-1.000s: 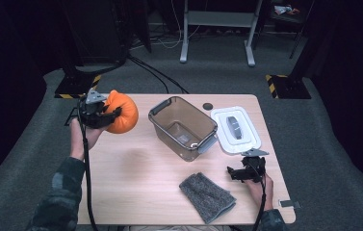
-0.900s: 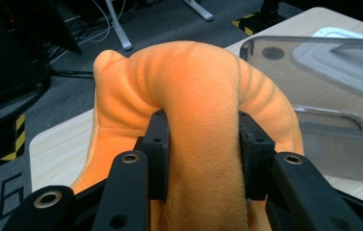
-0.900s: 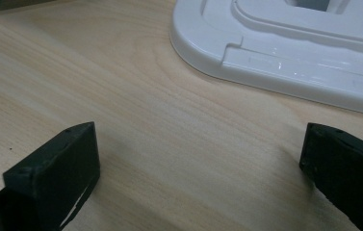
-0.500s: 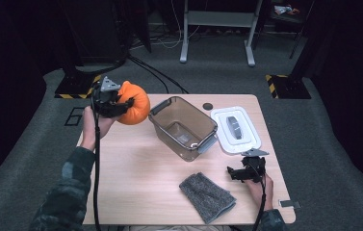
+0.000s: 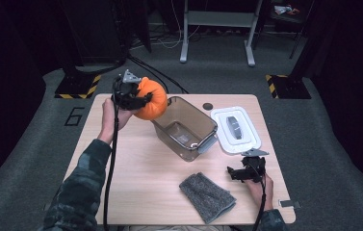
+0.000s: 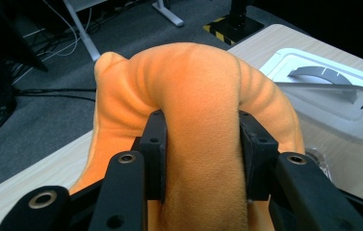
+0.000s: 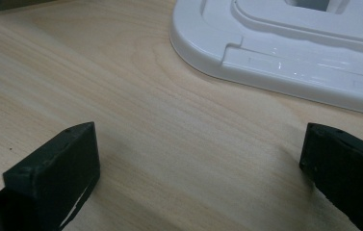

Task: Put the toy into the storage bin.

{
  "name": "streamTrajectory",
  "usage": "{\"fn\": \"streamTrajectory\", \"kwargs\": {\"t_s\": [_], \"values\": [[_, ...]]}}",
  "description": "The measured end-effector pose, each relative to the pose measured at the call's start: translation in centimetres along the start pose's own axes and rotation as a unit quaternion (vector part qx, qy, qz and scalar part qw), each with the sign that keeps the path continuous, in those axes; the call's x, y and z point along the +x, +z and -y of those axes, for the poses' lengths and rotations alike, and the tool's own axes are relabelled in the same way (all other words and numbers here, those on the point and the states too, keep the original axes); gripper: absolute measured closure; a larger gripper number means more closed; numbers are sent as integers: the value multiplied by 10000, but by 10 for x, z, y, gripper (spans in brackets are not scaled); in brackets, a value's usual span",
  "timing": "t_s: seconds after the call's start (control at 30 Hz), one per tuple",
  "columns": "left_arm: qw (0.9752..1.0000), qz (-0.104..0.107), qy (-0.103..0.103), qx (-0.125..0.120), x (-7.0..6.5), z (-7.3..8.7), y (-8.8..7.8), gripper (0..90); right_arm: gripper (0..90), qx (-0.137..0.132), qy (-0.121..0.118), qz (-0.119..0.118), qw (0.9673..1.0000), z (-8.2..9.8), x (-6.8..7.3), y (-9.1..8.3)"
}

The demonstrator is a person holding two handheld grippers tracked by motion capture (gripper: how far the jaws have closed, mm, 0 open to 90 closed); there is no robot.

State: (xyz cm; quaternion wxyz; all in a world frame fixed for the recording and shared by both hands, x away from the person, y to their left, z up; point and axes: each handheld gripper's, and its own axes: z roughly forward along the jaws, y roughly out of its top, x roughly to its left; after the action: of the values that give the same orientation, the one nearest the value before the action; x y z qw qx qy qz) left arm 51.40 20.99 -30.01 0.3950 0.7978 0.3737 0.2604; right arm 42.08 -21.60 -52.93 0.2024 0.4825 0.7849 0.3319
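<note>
Dark grey carpet surrounds the pale wooden desk (image 5: 136,168). We see our left hand-held gripper (image 5: 138,98) raised off it, clamped on the orange plush pumpkin (image 5: 152,98), with the clear bin (image 5: 185,126) just beyond. Our right hand-held gripper (image 5: 239,173) rests with jaws wide apart, the white lid (image 5: 235,129) just ahead, the grey cloth (image 5: 206,196) beside it.

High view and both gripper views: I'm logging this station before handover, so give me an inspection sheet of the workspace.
Surface: wooden table, bare between items.
Job's things: orange plush pumpkin held above the table beside the clear bin; white lid lies flat.
Clutter: grey cloth; small dark disc.
Grippers: left gripper clamped on pumpkin; right gripper open, low over table.
Cables: one trails from each gripper.
Surroundings: grey carpet, desk legs, hazard-striped bases.
</note>
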Motion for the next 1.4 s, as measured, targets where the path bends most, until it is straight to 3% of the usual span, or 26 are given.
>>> {"fn": "streamTrajectory", "kwargs": {"t_s": [0.6,1.03,1.4], "values": [[9991,410,-10,94,-34,-12,50,608,0,-14,40,37,10000,0,0,0],[9976,650,-68,213,-47,-2,76,605,0,-18,38,44,10000,0,0,0],[9961,794,-114,362,-48,10,87,602,0,-17,40,39,10000,0,0,0]]}}
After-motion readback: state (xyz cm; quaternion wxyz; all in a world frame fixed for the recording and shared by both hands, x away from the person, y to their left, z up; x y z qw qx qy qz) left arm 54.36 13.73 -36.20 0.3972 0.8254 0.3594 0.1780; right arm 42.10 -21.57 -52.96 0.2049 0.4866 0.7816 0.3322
